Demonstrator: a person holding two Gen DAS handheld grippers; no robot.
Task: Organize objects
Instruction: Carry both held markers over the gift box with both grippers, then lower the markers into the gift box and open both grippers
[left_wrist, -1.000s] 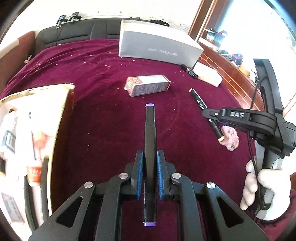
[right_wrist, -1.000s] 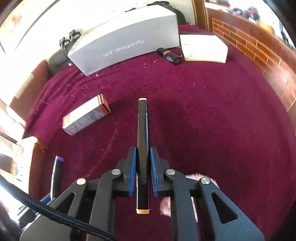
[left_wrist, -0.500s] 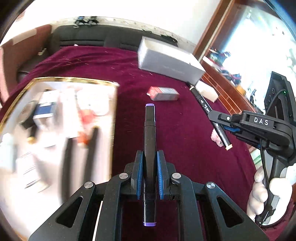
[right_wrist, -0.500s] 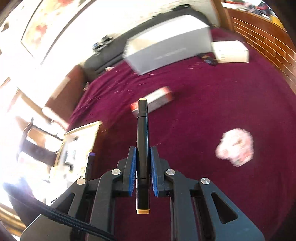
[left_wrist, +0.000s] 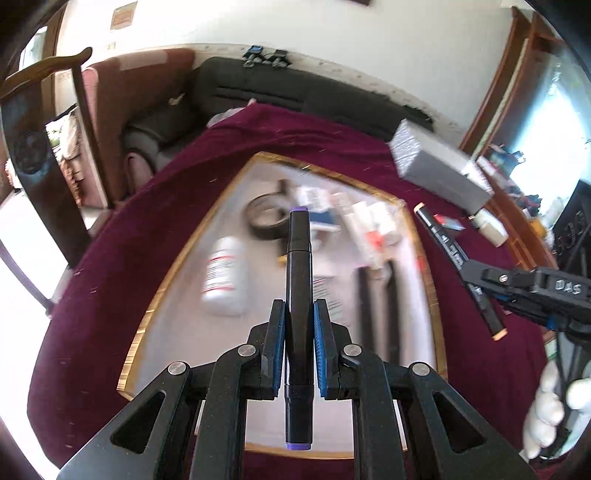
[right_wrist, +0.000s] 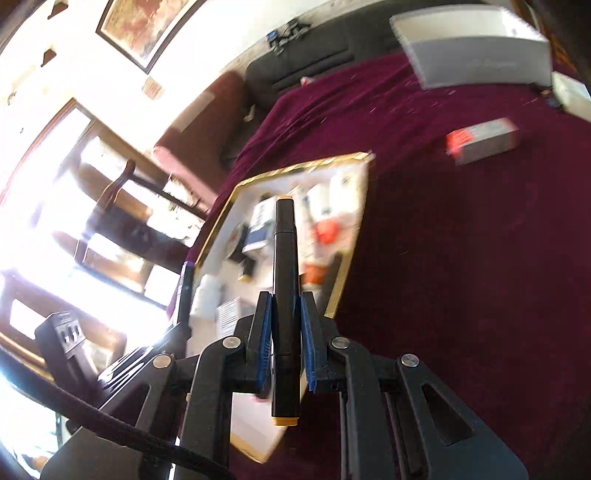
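Each hand-held gripper (left_wrist: 299, 345) (right_wrist: 284, 343) clamps a black marker (left_wrist: 298, 280) (right_wrist: 284, 266).

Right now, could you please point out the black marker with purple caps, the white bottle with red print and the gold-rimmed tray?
black marker with purple caps (left_wrist: 299, 280): left wrist view, mid barrel.
white bottle with red print (left_wrist: 223, 275): left wrist view, label.
gold-rimmed tray (left_wrist: 192, 243): left wrist view, left rim.

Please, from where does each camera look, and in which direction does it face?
Left wrist view: sits on the left tool, faces down over its purple-capped marker to the gold-rimmed tray; the right tool and a gloved hand show.
Right wrist view: sits on the right tool, faces down over its orange-capped marker to the tray; the left tool shows at the lower left.
Both share: tray, red cloth, grey box.
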